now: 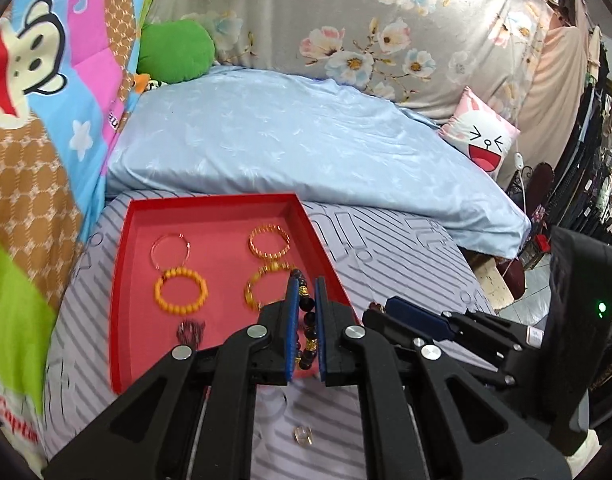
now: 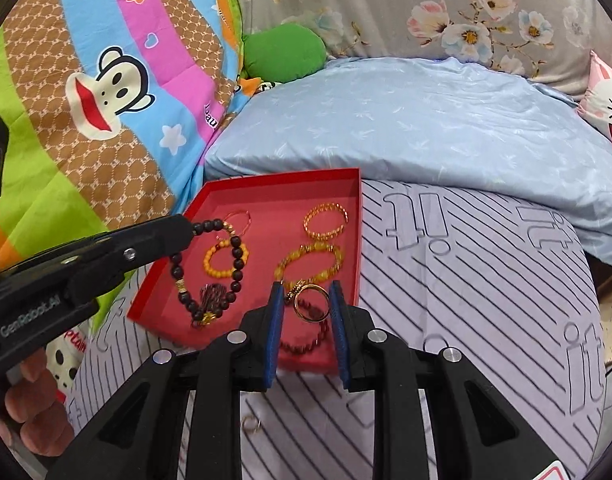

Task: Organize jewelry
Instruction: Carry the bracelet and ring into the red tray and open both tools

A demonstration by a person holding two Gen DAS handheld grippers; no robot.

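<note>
A red tray [image 1: 122, 280] [image 2: 166, 280] lies on the striped bedding. It holds a thin gold bangle [image 1: 170, 249], a gold chain bracelet [image 1: 268, 241] [image 2: 325, 220], an orange bead bracelet [image 1: 181, 291] [image 2: 225, 258], a yellow amber bracelet [image 1: 262, 284] [image 2: 309, 266] and a dark red bead bracelet [image 2: 306, 340]. My left gripper [image 1: 306, 292] [image 2: 190, 226] is shut on a black bead bracelet [image 1: 307, 332] [image 2: 210, 276] that hangs over the tray. My right gripper [image 2: 306, 292] [image 1: 379, 308] is shut on a gold ring [image 2: 311, 303] above the tray's near right corner.
A small ring [image 2: 250, 424] and a small clear piece [image 1: 302, 436] lie on the striped cover [image 2: 465, 280] in front of the tray. A light blue pillow [image 1: 286, 136] lies behind it. A cartoon quilt [image 2: 86, 80] rises on the left.
</note>
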